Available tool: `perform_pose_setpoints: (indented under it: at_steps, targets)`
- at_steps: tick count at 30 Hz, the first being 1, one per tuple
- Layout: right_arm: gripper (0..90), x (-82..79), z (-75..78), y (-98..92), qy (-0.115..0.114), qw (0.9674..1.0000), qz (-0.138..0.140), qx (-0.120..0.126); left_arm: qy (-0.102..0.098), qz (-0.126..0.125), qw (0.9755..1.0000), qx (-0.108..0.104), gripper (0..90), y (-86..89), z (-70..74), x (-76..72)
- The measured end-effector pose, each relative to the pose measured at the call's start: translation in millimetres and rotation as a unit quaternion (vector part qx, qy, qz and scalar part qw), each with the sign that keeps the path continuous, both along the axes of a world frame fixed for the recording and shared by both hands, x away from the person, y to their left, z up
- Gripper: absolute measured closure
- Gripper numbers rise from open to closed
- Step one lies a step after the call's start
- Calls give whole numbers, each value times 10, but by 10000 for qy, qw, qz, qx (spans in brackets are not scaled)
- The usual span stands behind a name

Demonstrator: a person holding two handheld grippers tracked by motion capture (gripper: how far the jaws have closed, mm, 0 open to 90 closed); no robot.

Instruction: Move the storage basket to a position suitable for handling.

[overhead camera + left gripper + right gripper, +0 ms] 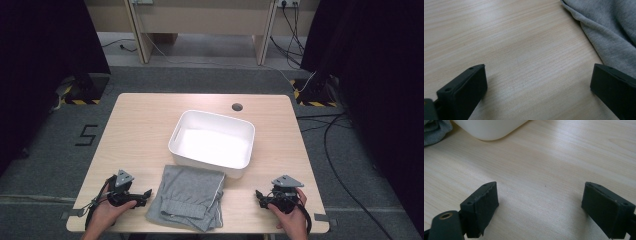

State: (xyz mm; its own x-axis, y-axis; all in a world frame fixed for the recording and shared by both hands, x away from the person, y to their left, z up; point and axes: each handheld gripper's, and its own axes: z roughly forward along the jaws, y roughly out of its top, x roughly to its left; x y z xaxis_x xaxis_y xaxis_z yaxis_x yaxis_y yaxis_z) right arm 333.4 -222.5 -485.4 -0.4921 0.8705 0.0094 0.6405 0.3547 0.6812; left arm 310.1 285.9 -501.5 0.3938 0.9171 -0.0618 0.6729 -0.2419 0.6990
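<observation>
Resting both open claws, left claw point(145, 192) and right claw point(258, 195), empty on the bench point(140, 125), we have yet to grip the folded grey shorts point(190, 195) lying between them, just before the empty white tub point(175, 137).

Grey garment point(189, 196): folded, soft knit fabric, thin light stripe along one side edge, waistband-like hem toward near table edge. Lies flat on wooden table, at near middle, slightly rotated. Far edge touches near wall of white tub point(175, 149). White tub: rectangular, rounded corners, open top, stands upright at table centre.
</observation>
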Motion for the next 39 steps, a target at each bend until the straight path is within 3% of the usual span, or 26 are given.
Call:
perform_pose_setpoints:
  at_steps: [7, 12, 15, 21, 27, 31, 35, 39]
  targets:
    - [148, 2, 0, -1, -3, 10000, 11, 0, -17, 19, 10000, -12, 18, 11, 6, 1]
    - [167, 4, 2, 15, -91, 10000, 12, -32, -69, -28, 9999, -110, 153, 38, 33, 38]
    - [179, 3, 8, 35, -169, 9998, 57, -9, -30, -11, 9994, -342, 149, 37, 47, 59]
    - [177, -21, 72, 128, -327, 9992, 217, 73, -174, -145, 9989, -405, 149, -54, 149, 80]
    - [179, -10, 142, 262, -529, 9976, 418, 124, -233, -421, 9969, -618, 149, -224, 243, 144]
    - [185, 25, 161, 340, -582, 9969, 528, 94, -365, -526, 9967, -504, 149, -296, 304, 198]
    - [193, 66, 192, 405, -608, 9966, 544, 137, -398, -526, 9964, -528, 150, -336, 346, 256]
    - [201, 141, 215, 475, -716, 9953, 647, 5, -469, -513, 9960, -563, 150, -386, 387, 367]
